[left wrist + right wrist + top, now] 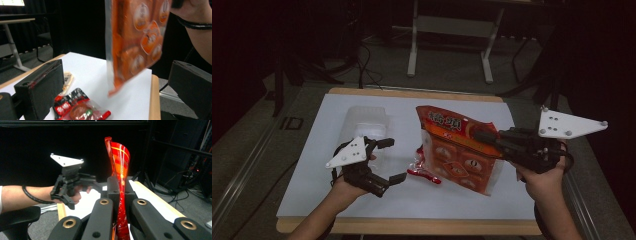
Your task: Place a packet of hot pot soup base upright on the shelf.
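Observation:
A large orange snack bag (457, 152) hangs above the white table sheet (337, 190), tilted, with my right gripper (484, 137) shut on its right edge. In the right gripper view the bag (119, 157) rises edge-on from between the closed jaws (121, 192). A small red sachet (424, 171) lies on the sheet under the bag's lower left corner. My left gripper (391, 160) stands open just left of the sachet with nothing between its jaws. In the left gripper view the sachet (80, 107) lies close ahead, and the bag (136, 42) hangs beyond it.
A clear plastic tray (367, 120) rests on the sheet behind my left gripper. A pale packet (68, 78) peeks from behind the left jaw. The wooden table edge (412, 226) runs along the front. Desk legs (413, 45) and cables stand on the floor beyond.

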### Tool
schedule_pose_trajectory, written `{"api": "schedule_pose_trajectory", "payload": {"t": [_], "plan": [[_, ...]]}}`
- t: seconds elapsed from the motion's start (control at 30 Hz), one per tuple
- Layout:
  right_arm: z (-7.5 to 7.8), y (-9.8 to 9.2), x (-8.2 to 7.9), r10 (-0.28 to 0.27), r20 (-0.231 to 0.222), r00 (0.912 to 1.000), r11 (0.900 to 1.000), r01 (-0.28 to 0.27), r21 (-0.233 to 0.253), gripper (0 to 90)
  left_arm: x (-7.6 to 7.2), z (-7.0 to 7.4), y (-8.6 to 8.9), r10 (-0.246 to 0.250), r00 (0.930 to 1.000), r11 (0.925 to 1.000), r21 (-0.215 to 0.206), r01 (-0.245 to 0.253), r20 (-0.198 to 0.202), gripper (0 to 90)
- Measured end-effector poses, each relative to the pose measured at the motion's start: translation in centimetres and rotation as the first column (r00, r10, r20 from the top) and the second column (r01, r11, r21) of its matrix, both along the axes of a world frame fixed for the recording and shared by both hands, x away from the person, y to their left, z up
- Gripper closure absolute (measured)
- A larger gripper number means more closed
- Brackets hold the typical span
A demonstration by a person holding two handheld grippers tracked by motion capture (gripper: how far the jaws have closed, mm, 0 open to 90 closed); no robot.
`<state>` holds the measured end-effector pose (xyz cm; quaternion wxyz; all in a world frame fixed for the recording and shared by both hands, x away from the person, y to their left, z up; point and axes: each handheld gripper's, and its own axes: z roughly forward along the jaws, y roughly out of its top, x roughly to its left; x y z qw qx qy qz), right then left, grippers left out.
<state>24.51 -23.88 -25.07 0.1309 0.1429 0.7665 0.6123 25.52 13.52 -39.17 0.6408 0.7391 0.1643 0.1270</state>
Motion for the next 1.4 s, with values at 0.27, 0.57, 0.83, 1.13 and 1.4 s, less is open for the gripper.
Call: {"api": "schedule_pose_trajectory", "payload": {"t": [0.27, 0.57, 0.83, 1.13, 1.4], "plan": [[-0.6, 1.3, -0.3, 0.058, -0.012, 0.9982, 0.998, -0.058, 0.013, 90.0, 1.2, 0.9, -1.3, -0.068, 0.9976, 0.9977, -0.006, 0.068, 0.011, 2.9], [-1.2, 2.6, -0.6, 0.101, -0.024, 0.9946, 0.995, -0.101, 0.008, 90.0, 2.1, 1.5, -2.3, -0.147, 0.9889, 0.9890, -0.011, 0.147, 0.018, 5.3], [-1.7, 3.1, -0.7, 0.130, -0.034, 0.9909, 0.992, -0.130, 0.004, 90.0, 2.4, 1.4, -3.2, -0.219, 0.9757, 0.9757, -0.001, 0.219, 0.002, 15.1], [-2.5, 3.6, -0.5, 0.140, -0.051, 0.9888, 0.990, -0.140, -0.003, 90.0, 2.6, 1.0, -3.9, -0.282, 0.9589, 0.9592, -0.023, 0.282, -0.028, 30.4], [-3.0, 3.5, -0.1, 0.126, -0.062, 0.9901, 0.992, -0.127, -0.011, 90.0, 2.8, 0.7, -4.4, -0.303, 0.9523, 0.9528, 0.004, 0.304, -0.033, 55.7]]}}
